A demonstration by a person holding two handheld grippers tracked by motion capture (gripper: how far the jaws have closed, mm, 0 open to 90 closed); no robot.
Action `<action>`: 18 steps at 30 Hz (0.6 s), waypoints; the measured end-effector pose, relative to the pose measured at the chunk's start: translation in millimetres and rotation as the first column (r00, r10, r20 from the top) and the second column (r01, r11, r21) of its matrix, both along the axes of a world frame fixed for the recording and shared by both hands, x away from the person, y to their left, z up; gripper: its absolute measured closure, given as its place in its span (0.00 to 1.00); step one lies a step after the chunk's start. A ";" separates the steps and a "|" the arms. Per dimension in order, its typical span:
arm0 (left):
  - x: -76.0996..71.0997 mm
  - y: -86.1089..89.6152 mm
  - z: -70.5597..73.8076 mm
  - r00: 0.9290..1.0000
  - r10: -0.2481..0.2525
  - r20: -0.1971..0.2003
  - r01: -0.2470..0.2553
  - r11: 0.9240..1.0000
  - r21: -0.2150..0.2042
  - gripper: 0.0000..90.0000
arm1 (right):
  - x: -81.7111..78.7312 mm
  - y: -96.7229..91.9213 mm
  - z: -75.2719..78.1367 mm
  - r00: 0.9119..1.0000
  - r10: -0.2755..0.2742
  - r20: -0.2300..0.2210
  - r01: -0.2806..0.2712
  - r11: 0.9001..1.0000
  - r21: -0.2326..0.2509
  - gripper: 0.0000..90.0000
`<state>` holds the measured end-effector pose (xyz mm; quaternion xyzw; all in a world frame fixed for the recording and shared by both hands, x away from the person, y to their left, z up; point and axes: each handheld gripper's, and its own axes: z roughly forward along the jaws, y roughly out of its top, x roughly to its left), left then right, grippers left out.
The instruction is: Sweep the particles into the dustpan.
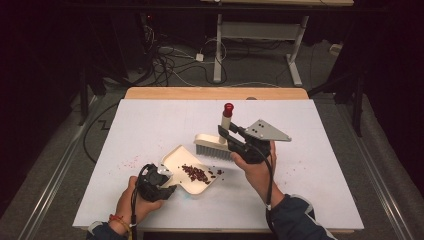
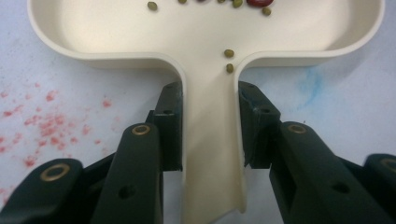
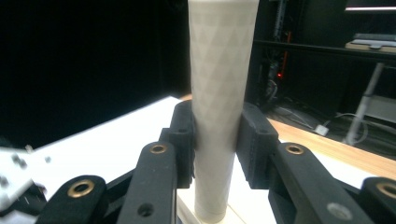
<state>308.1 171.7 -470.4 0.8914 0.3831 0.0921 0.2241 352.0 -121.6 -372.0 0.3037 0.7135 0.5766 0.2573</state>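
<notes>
The dustpan lies flat on the white worktop, near its front edge, with a small heap of beans in its tray. The left claw is clamped on the dustpan's handle, one pad on each side wall of the narrow channel, just behind where the tray widens. The pan looks like thin moulded plastic: light, stiff enough to hold its shape, smooth and a little slippery. The handle is the sensible place to hold it, since the open channel gives the pads two parallel walls, though I judge that a hard squeeze could pinch those walls inward. A few beans sit at the mouth of the handle, so tipping the pan backward would likely send them rolling down toward the claw.

The brush stands just beyond the pan's far right edge, bristles down on the worktop, its handle with the red tip upright. The right claw is closed on that round, faceted handle low on its length. The brush seems light and rigid, with soft bristles that flex; a low grip gives good control of the sweep, but the round shaft could twist between the pads.

Loose beans lie at the pan's lip, and red specks are scattered to the left.
</notes>
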 end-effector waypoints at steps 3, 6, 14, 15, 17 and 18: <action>-3.1 1.5 1.9 1.000 -0.018 -0.005 0.018 1.000 0.013 0.71 | -4.5 -15.4 -2.0 1.000 -0.011 -0.006 0.011 1.000 -0.025 0.78; -6.2 1.4 2.9 0.999 -0.031 -0.008 0.031 0.999 0.021 0.71 | -9.1 -29.5 -4.0 1.000 -0.028 -0.002 0.028 0.997 -0.066 0.78; -14.1 -5.6 6.9 0.996 -0.084 -0.018 0.085 0.996 0.039 0.71 | -22.0 -50.9 -9.1 0.997 -0.075 0.004 0.075 0.986 -0.146 0.78; -15.1 -7.1 7.4 0.996 -0.089 -0.017 0.090 0.995 0.041 0.71 | -22.0 -50.9 -9.1 0.997 -0.075 0.004 0.075 0.986 -0.146 0.78; -16.8 -10.4 7.5 0.995 -0.099 -0.015 0.100 0.994 0.044 0.71 | -24.6 -48.7 -12.2 0.998 -0.066 -0.012 0.063 0.985 -0.163 0.78; -17.4 -11.6 7.6 0.995 -0.102 -0.013 0.102 0.994 0.042 0.71 | -26.0 -47.2 -13.8 0.998 -0.063 -0.021 0.058 0.984 -0.170 0.78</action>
